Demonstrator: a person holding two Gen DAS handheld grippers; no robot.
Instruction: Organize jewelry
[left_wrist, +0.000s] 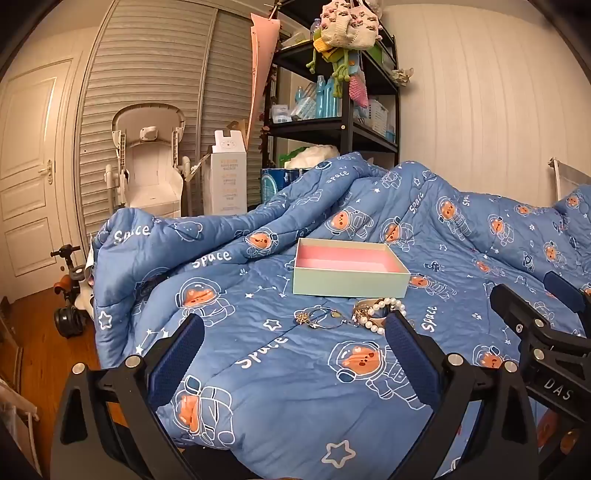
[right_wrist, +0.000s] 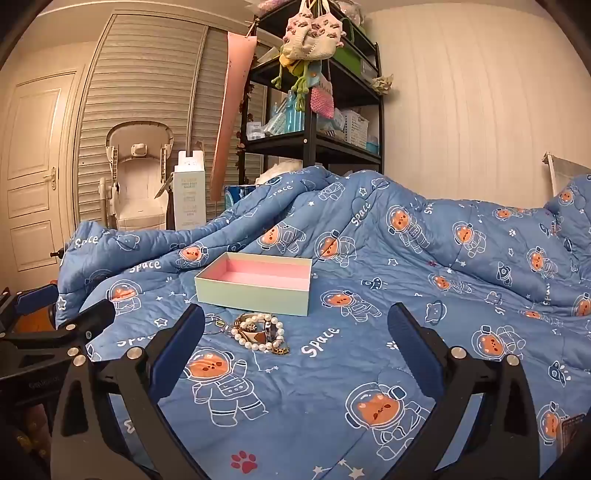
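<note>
Hovering tools: left gripper (left_wrist: 295, 354) and right gripper (right_wrist: 295, 343) both hang above the quilt (left_wrist: 280, 391), nearer the camera than the box (left_wrist: 351, 271).
Left gripper state: released; jaws spread wide, nothing between the blue pads (left_wrist: 177, 358).
Right gripper state: released; jaws spread wide, nothing between them.
Gripper relation: right gripper (left_wrist: 532, 325) appears at the right edge of the left wrist view; left gripper (right_wrist: 55, 314) appears at the left edge of the right wrist view.
Jewelry pile: lies on the quilt just in front of the box's near wall, apart from it.
Pearl bracelet (left_wrist: 380, 312): white beads in a loop, at the right end of the pile, closest to the box's near right corner in the left wrist view.
Thin bangles (left_wrist: 321, 317): silvery rings with small charms, at the left end of the pile, beside the pearl bracelet (right_wrist: 258, 332).
Box: open, pale green outside, pink inside; no jewelry visible in it.
Quilt: blue, printed with astronaut bears and the word "Space"; bunched up behind the box.
Shelf unit (left_wrist: 332, 122): black, well behind the box, against the wall.
Door (left_wrist: 29, 173): white, far left of the box.
</note>
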